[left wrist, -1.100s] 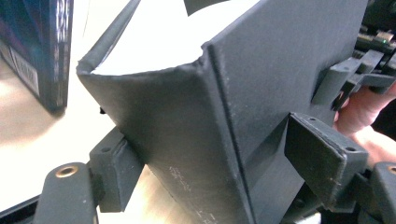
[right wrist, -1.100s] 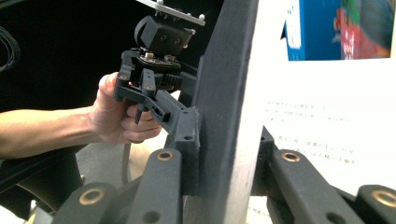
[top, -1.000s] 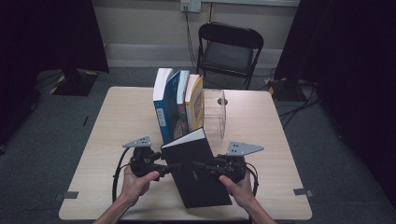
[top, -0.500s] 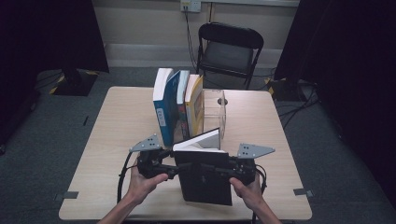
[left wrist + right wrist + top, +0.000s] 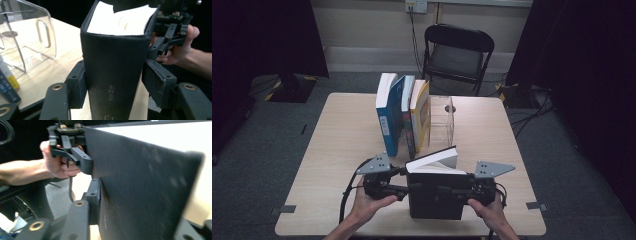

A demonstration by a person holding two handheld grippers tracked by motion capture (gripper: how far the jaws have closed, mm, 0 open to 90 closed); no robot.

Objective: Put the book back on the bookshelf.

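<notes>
Near the table's (image 5: 337, 150) front edge, a black book (image 5: 434, 197) is held between the two grippers, tilted up so its white page edge faces the far side. The left gripper (image 5: 117, 85) has its jaws closed on the book's spine end, one pad on each cover. The right gripper (image 5: 140, 202) clamps the opposite end; its left jaw presses flat on the cover, while the other jaw is mostly hidden behind the book. Just beyond the raised page edge stands a row of upright books (image 5: 402, 117) with a clear bookend (image 5: 442, 120) at their right, touching the last one. Bare tabletop lies open to the left and right of the row and of both hands.
</notes>
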